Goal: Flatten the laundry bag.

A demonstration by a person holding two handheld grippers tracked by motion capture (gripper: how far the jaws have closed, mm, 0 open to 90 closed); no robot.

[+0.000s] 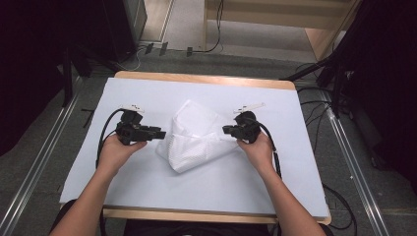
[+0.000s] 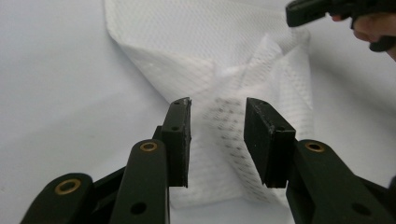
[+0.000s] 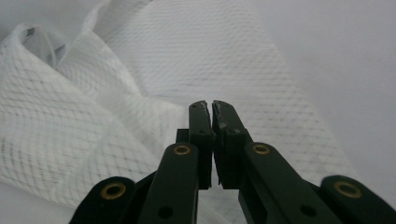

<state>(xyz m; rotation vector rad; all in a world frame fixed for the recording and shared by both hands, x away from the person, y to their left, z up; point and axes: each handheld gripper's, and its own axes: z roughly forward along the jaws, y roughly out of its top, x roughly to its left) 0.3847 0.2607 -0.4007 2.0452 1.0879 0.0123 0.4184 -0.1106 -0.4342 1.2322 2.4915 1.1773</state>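
Left gripper, jaws spread, is hovering at a crumpled white mesh cloth; right gripper is pinching its edge.

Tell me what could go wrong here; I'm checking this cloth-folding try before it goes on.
The right gripper has its jaws shut, but whether they pinch the white mesh cloth is unclear; it may slip free when pulled. The left gripper is open at a folded edge and might catch several layers. Pulling could also drag the loose cloth across the smooth white table.
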